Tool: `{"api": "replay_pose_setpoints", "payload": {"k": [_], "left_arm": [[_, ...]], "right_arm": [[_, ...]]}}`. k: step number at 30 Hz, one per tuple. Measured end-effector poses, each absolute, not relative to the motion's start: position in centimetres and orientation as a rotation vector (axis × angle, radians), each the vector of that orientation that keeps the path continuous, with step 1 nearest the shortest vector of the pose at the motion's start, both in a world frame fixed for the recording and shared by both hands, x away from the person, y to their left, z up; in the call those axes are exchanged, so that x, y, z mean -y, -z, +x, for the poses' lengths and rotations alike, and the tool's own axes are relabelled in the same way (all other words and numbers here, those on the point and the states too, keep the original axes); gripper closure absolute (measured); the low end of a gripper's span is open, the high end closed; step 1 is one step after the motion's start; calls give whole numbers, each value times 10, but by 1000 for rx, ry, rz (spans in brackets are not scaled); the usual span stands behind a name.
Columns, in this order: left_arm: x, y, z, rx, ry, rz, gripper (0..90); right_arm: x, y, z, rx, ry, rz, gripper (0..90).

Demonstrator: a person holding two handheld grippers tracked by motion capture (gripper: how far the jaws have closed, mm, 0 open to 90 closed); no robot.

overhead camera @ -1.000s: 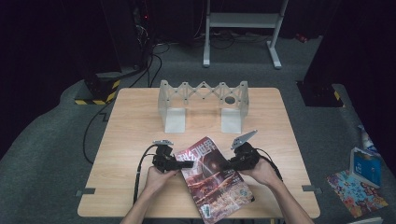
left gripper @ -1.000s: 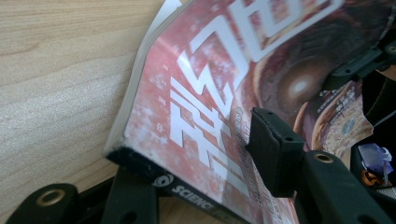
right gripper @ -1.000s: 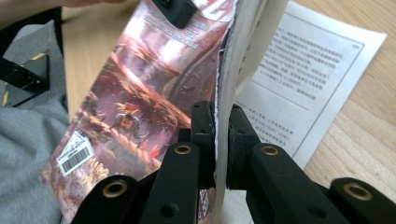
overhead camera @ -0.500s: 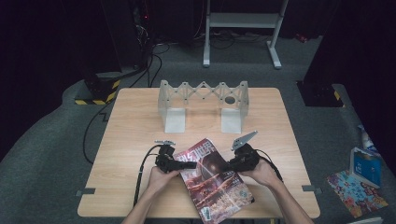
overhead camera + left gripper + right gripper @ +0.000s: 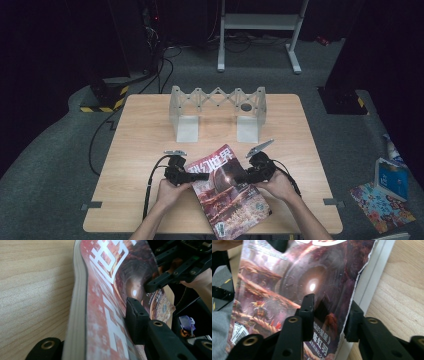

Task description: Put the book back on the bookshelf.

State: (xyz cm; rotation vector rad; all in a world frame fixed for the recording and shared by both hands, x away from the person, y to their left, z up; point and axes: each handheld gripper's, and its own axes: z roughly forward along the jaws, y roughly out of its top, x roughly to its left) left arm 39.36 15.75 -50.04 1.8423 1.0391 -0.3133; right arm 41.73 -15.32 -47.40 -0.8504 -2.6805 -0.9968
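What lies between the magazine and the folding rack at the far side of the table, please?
Nothing: in the high view the stretch of table between the magazine and the folding rack is bare wood.

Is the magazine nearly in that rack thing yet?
Not yet. The magazine lies flat at the table's near edge. The left gripper has just been closing its jaws over the spine side; the right gripper has just been opening around the torn cover edge. The white folding rack stands empty.
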Motion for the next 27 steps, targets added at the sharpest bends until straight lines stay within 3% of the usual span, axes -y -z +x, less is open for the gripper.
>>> {"api": "replay_pose_setpoints", "payload": {"k": [14,27], "left_arm": [[-149,474,390,-1019,307,1857,793],[-149,447,386,-983,288,1853,836]], "right_arm": [[165,487,419,2597,1034,-971,486],[187,484,405,2620,1143,-1026,462]]}}
